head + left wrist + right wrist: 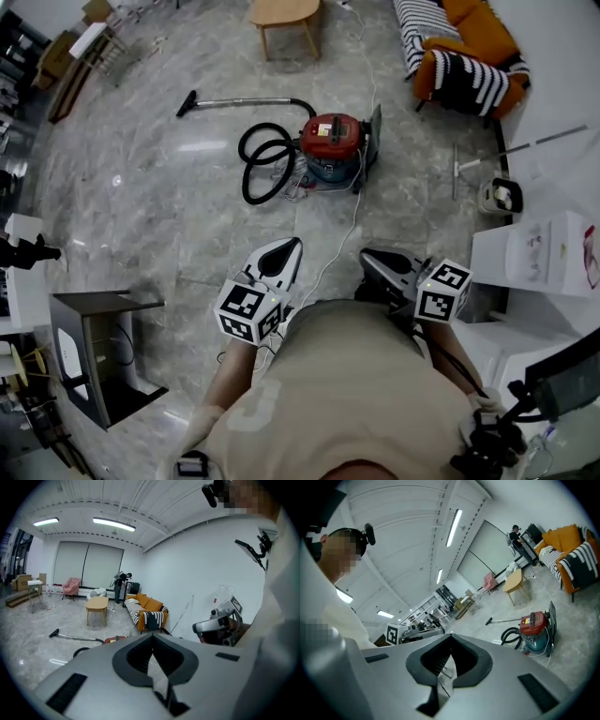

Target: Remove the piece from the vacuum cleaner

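Head view shows the task not yet started. The vacuum cleaner (333, 142) stands on the marble floor well ahead of the person, out of reach of both grippers. Its black hose (261, 167) lies coiled just beside the red-topped canister. From the hose the metal wand (251, 100) runs out to the floor nozzle (187, 104). As far as these pictures tell, every part is joined to the machine, and which piece is to come off cannot be judged from here. A white cord (349, 217) trails from the canister toward the person.

The left gripper (152, 636) is held close to the body with its jaws brought together and nothing between them. The right gripper (451, 637) is likewise closed and empty, and is aimed roughly toward the vacuum cleaner. What is left is the whole job: walk up, take hold of the piece, and pull it free.

As for containers, the canister is closed, so its contents are hidden. White cartons (532, 255) stand at the person's right, shut as far as can be seen. A dark open-sided side table (86, 323) at the left has something white inside, too small to name.
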Available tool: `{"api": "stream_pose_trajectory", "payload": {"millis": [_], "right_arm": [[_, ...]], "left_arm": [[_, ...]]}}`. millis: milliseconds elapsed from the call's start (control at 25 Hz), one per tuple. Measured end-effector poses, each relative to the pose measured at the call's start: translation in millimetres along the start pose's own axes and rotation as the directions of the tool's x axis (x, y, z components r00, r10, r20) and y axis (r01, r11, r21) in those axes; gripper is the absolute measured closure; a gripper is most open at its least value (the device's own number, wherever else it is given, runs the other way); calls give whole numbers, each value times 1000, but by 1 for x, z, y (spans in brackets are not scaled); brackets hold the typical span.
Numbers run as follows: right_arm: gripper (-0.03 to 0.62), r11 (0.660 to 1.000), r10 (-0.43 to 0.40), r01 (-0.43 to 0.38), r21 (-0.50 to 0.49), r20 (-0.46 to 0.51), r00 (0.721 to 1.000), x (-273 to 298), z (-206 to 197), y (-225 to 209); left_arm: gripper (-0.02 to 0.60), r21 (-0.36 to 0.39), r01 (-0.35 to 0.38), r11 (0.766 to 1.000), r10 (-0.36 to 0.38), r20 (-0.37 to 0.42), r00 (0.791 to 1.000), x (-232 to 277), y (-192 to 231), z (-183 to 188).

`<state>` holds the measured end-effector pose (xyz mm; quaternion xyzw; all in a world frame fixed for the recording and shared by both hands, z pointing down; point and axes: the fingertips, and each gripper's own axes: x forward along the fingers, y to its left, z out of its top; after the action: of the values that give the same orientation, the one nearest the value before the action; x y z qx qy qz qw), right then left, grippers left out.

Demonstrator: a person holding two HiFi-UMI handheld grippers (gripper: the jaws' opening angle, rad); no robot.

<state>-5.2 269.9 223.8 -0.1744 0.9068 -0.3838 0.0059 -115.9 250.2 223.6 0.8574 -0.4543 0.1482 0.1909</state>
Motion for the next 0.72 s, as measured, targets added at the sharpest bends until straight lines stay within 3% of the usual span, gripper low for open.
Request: {"api": "stream_pose_trajectory", "payload": {"millis": [240, 440, 720], "right_arm": [[591, 998, 64, -65, 26, 24, 998, -29, 45, -45], [591, 994, 80, -85, 63, 75, 994, -58, 76, -84], [591, 989, 115, -119, 82, 49, 992, -61, 91, -112]], "left_arm": [[586, 35, 2, 999, -1, -14, 1000, 64, -24, 33], [586, 19, 41, 999, -40, -18, 999, 112, -48, 52], [584, 1, 7, 1000, -7, -24, 1000, 143, -40, 61]]}}
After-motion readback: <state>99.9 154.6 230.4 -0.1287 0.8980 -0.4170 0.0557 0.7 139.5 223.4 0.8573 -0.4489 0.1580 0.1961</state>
